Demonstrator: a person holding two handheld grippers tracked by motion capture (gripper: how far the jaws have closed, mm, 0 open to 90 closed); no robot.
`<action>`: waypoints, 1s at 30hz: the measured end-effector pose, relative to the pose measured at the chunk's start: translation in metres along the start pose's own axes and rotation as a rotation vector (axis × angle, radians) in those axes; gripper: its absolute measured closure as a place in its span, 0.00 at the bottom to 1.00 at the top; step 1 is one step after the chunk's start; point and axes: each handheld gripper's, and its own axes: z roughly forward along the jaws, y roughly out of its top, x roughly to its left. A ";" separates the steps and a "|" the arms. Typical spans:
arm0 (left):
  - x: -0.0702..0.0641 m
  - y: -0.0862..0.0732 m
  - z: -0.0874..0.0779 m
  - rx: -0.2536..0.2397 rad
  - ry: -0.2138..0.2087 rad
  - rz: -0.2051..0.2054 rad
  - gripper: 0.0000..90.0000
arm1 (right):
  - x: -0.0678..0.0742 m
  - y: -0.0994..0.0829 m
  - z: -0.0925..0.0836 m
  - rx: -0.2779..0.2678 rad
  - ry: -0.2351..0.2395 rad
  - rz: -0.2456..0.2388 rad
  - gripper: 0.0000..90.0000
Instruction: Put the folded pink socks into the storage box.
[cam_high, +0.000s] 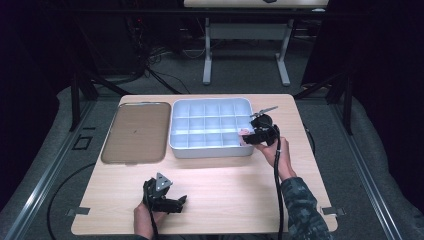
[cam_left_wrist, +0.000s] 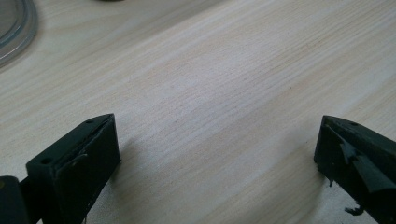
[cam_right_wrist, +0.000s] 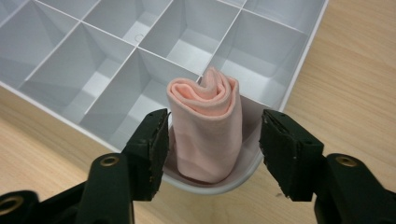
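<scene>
A rolled pink cloth (cam_right_wrist: 205, 126) stands upright in the corner compartment of a white divided tray (cam_right_wrist: 261, 60). My right gripper (cam_right_wrist: 212, 140) straddles the roll from the tray's near right corner, and its jaws stand apart. One pad is close against the cloth; the other has a clear gap. In the high view the pink cloth (cam_high: 245, 132) shows at the tray's (cam_high: 210, 152) near right corner under the right gripper (cam_high: 254, 136). My left gripper (cam_high: 167, 199) rests low over the table near the front edge, open, with bare wood between the jaws of the left gripper (cam_left_wrist: 215, 140).
A flat brown tray (cam_high: 137, 132) lies left of the white one; its rounded rim (cam_left_wrist: 14, 28) shows in the left gripper view. The other compartments of the white tray hold nothing. Bare wood spans the table's (cam_high: 225, 190) front half between the hands. Cables trail off the front edge.
</scene>
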 end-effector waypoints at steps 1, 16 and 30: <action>0.000 0.000 0.000 0.000 0.000 0.000 0.00 | 0.000 -0.001 -0.003 -0.009 0.006 0.002 0.43; 0.000 0.000 0.000 -0.001 -0.001 0.001 0.00 | 0.021 -0.028 -0.054 -0.078 0.052 -0.060 0.15; 0.000 0.000 0.000 0.000 -0.002 0.006 0.00 | 0.032 -0.082 -0.064 -0.077 0.051 -0.089 0.10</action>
